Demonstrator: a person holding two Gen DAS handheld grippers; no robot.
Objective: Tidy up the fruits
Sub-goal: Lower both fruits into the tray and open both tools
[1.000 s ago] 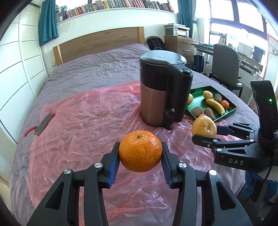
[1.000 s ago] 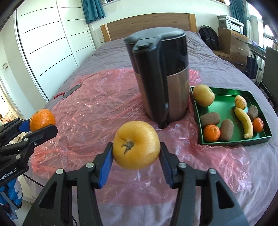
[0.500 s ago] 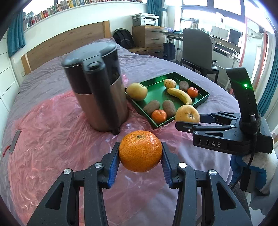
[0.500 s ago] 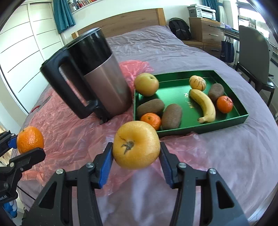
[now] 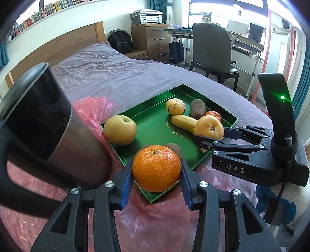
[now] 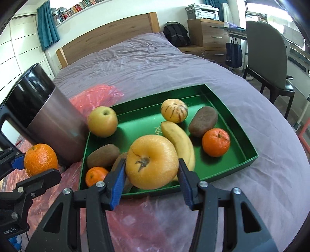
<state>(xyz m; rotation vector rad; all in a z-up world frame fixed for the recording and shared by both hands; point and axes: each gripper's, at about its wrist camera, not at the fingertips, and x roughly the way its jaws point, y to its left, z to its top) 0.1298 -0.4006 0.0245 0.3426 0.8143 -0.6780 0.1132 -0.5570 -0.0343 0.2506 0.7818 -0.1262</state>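
Bedroom: bed [image 6: 155, 64], bookshelf [image 6: 77, 9].

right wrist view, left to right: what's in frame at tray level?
Held mandarin → kettle → yellow-green apple → held yellow apple → loose mandarin → tray's right wall.

Bedroom: bed [image 6: 158, 64] with wooden headboard [image 6: 108, 40], bookshelf [image 5: 38, 15] above, teal curtain [image 6: 46, 23], dresser [image 5: 149, 36] bearing printer [image 5: 146, 17], chair [image 5: 211, 48], desk [image 5: 244, 48], bright windows [image 5: 222, 9].

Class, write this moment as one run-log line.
left hand-held gripper: shut on mandarin | right hand-held gripper: shut on yellow apple | both near green tray
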